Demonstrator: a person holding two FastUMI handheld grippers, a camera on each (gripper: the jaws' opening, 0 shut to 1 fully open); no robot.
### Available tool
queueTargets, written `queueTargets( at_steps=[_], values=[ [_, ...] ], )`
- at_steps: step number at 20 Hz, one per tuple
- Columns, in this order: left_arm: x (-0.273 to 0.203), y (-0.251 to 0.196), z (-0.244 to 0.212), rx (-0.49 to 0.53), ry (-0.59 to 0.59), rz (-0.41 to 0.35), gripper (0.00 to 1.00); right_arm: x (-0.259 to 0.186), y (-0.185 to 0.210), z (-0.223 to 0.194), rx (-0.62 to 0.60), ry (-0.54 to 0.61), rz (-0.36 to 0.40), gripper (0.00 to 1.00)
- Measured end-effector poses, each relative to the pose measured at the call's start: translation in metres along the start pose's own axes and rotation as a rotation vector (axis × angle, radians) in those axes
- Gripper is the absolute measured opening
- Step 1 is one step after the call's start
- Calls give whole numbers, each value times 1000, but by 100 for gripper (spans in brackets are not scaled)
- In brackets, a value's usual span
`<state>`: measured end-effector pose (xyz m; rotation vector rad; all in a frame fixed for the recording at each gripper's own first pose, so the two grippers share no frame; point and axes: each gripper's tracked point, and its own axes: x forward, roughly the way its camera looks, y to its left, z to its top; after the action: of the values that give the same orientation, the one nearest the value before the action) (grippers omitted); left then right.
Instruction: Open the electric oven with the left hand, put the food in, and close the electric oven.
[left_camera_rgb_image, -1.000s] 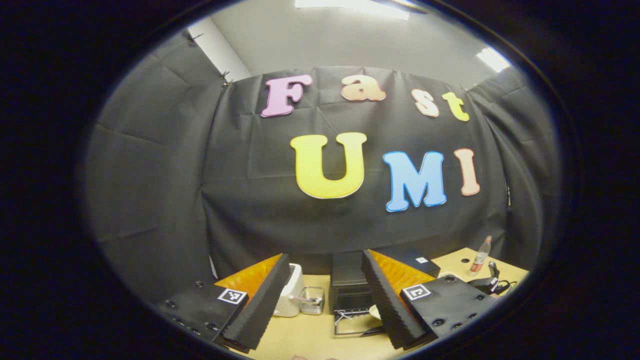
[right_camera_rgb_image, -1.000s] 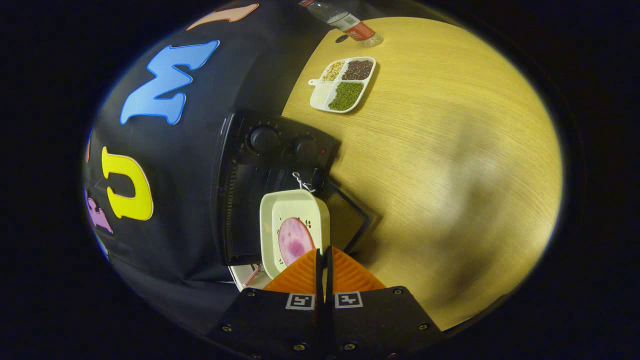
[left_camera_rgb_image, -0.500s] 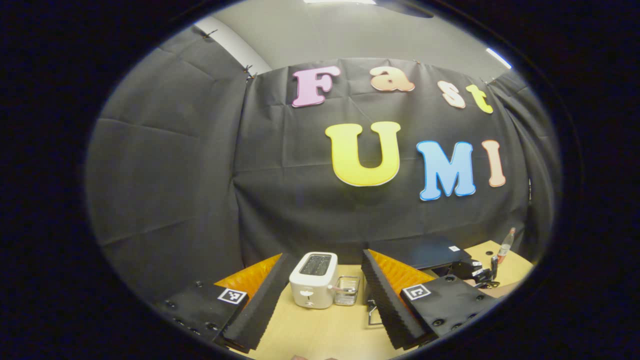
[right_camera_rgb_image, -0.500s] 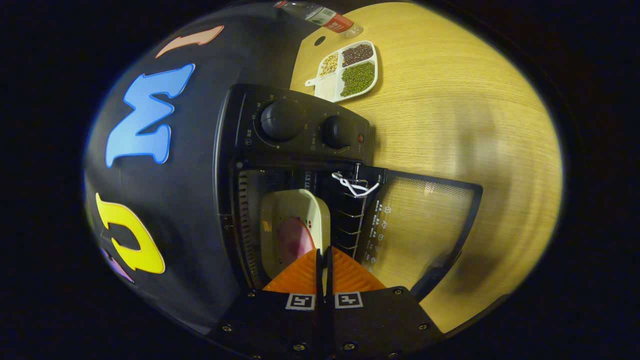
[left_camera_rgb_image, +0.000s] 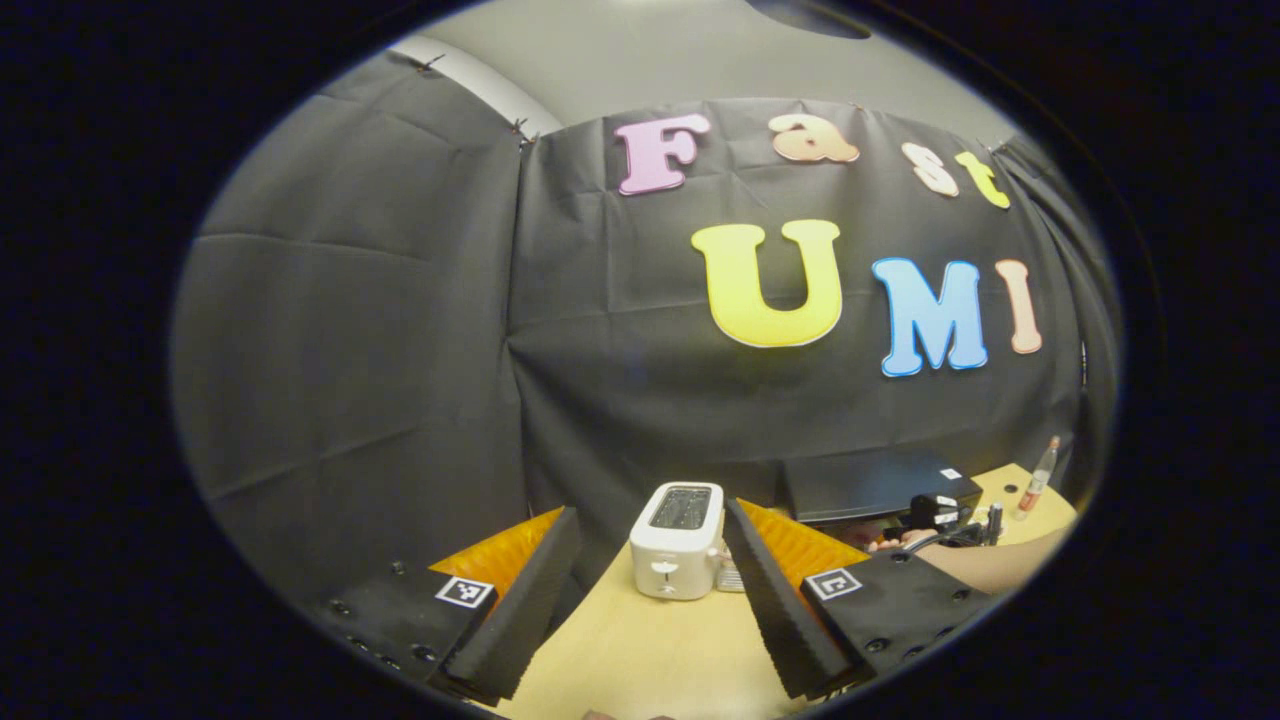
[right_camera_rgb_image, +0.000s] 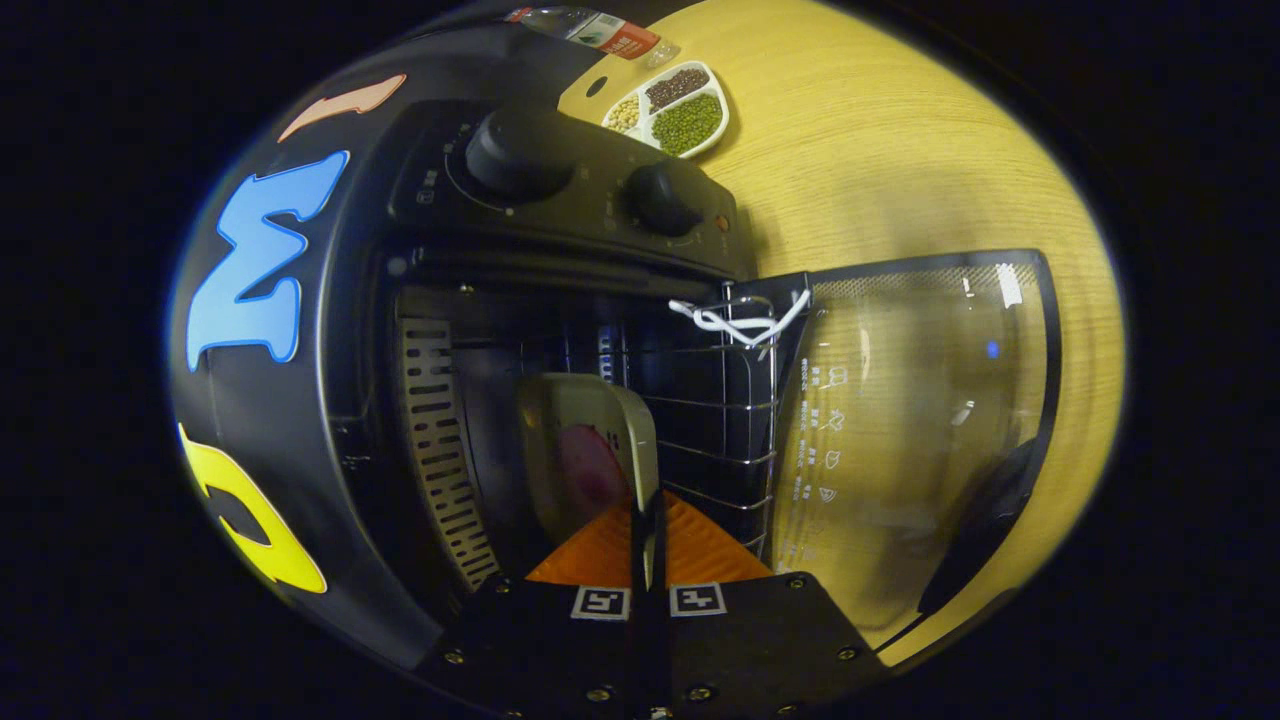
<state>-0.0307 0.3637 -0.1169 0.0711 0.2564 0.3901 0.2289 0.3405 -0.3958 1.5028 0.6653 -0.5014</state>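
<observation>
My right gripper (right_camera_rgb_image: 645, 545) jaws, pinched tight on the plate (right_camera_rgb_image: 590, 450) rim, just carried the food (right_camera_rgb_image: 590, 470) into the oven (right_camera_rgb_image: 560, 330) cavity above the rack (right_camera_rgb_image: 715, 410), door (right_camera_rgb_image: 910, 400) hanging open, left gripper (left_camera_rgb_image: 645, 600) gaping empty, so release comes next.

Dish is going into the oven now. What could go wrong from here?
The right gripper pinches only the near rim of the dish, so the dish may tip and the food slide. The dish is partly inside the oven, close to the wire rack, and could catch on it. The open left gripper points at the toaster, away from the open door.
</observation>
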Motion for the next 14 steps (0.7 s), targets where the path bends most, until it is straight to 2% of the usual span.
queueTargets(
  at_steps=[3, 7, 9, 10, 11, 12, 14],
  values=[
    [0, 2, 0, 0, -5, 7, 100, 4, 4, -1, -19, -2, 0, 1],
    [4, -13, 7, 2, -24, -24, 98, -3, 3, 3, -33, 2, 19, 5],
    [5, -22, 13, 2, -33, -42, 98, -8, 6, 9, -83, -4, 39, 12],
    [6, -28, 15, -1, -35, -52, 100, -12, 6, 8, -119, 15, 46, 23],
    [7, -36, 15, -5, -37, -64, 100, -17, 6, 7, -159, 43, 53, 25],
    [6, -42, 16, -7, -39, -75, 98, -22, 2, 8, -194, 62, 42, 43],
    [6, -59, 19, -13, -45, -104, 97, -35, -8, 12, -262, 88, 12, 43]
  ],
)
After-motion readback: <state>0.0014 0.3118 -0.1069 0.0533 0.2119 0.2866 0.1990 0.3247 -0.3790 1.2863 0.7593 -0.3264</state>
